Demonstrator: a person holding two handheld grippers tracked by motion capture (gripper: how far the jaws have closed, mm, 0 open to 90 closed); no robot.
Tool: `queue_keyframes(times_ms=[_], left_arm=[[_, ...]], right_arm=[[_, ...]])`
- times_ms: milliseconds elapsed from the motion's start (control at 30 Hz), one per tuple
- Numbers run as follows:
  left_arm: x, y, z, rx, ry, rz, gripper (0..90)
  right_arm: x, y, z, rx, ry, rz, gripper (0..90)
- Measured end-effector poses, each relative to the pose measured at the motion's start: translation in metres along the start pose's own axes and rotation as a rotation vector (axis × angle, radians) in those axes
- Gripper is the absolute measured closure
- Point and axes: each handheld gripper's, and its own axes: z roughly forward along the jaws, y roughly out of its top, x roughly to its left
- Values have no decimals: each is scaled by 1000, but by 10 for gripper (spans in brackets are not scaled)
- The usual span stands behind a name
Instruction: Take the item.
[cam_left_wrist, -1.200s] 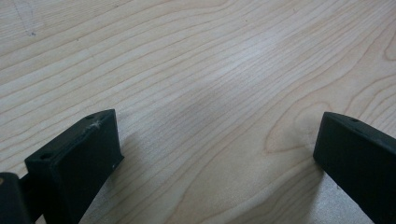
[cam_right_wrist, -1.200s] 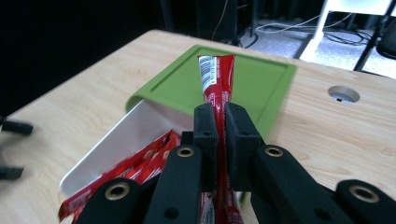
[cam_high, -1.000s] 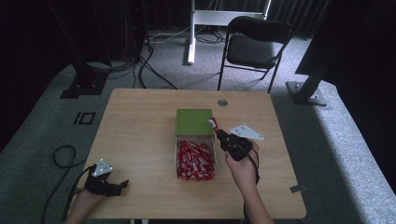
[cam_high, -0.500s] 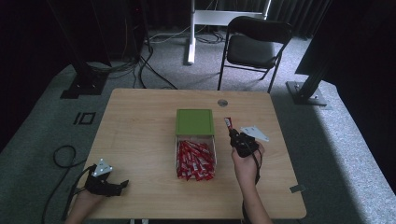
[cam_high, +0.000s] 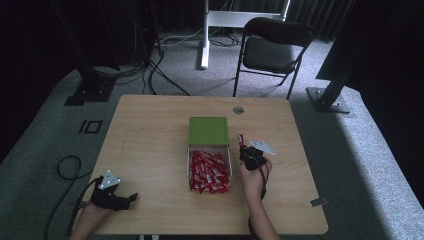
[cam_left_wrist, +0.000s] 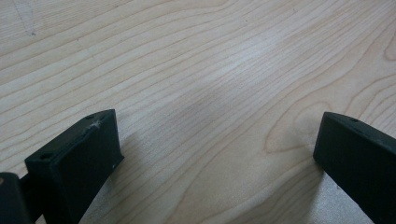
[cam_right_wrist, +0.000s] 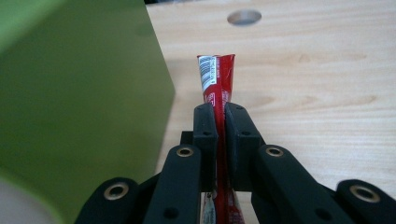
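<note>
Right gripper view shows the red packet (cam_right_wrist: 216, 79) pinched upright between the right gripper (cam_right_wrist: 219, 119)'s pressed-together jaws, its top end sticking up past them with a small barcode patch; the print beside it is too small to read. In the high view, compared with a second ago, the right gripper (cam_high: 243, 149) has come down and back toward the near side, carrying the packet (cam_high: 239, 138) away from over the green lid (cam_high: 208, 130) to just right of the clear box (cam_high: 229, 159) of red packets (cam_high: 207, 171). That looks like one packet lifted out and about to be set on the table (cam_high: 150, 130). Left gripper (cam_high: 131, 198) rests at the near left corner, jaws spread over bare wood.
</note>
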Motion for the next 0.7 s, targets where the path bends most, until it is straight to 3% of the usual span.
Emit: queue_keyframes(times_ms=[700], left_arm=[[0,0,0,0,0,0,15]], right_arm=[[8,-21,32,107,-2,33,802]])
